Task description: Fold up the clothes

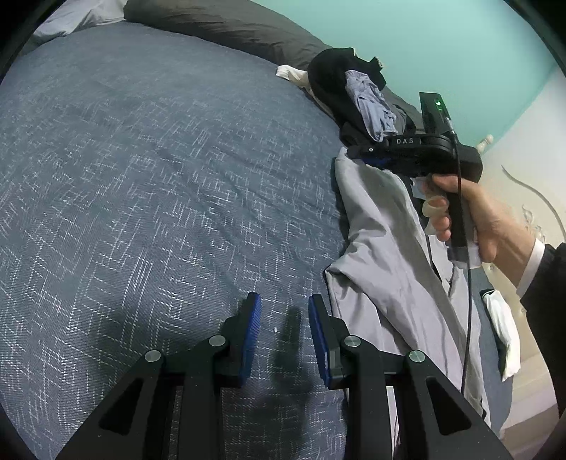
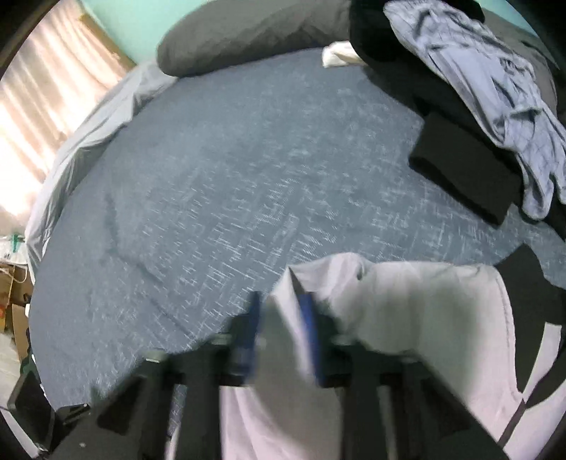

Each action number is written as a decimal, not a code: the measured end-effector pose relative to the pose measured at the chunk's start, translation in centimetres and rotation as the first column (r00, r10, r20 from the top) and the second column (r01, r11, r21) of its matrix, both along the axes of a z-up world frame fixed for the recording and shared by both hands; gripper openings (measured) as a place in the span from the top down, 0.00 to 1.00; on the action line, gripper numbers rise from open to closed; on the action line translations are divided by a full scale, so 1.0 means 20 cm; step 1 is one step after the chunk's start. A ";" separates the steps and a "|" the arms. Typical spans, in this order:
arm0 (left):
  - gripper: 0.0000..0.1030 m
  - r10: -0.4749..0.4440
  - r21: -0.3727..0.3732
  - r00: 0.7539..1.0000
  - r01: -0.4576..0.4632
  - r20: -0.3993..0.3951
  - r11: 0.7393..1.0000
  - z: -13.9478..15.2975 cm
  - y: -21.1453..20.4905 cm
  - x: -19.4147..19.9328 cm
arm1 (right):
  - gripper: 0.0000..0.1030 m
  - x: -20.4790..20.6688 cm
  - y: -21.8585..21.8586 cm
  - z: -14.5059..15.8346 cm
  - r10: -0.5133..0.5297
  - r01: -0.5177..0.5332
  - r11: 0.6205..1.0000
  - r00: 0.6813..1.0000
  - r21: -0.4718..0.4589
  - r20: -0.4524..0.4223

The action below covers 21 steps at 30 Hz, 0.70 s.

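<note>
Blue bedcover is lying mostly bare. Right gripper is pinching the grey garment at the bed's right side, while left gripper is hovering open, empty. Folding seems barely begun; a clothes pile is waiting.

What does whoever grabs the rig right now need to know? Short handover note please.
Right gripper: shut on the light grey garment, pinching a fold of it; that view is blurred.
Left gripper: jaws apart, empty, hanging over the bare blue bedspread.
Things: the grey garment hangs from the right gripper at the bed's right edge, its lower part draped on the bedspread. A pile of unfolded clothes, black with a blue piece on top, sits near the dark pillow.
Done: no folded item visible.
Left: spread the grey garment flat, fold it, then work through the pile.
</note>
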<state>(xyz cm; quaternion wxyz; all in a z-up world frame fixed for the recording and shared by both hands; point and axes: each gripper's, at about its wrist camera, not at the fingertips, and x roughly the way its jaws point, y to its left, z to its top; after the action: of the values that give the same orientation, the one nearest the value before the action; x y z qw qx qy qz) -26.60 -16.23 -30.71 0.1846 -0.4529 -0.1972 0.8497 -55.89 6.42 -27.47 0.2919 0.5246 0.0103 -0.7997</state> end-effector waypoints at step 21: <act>0.71 -0.091 0.024 0.996 0.091 -0.004 0.996 -0.05 0.13 -0.06 | 0.91 0.11 0.26 0.08 -0.179 0.179 0.984 0.984 -0.023 -0.016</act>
<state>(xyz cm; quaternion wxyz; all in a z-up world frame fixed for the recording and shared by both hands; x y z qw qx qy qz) -27.71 -13.58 -31.73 0.2289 -0.4581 -0.1860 0.8385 -53.69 11.68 -25.87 0.2245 0.5131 -0.0428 -0.8274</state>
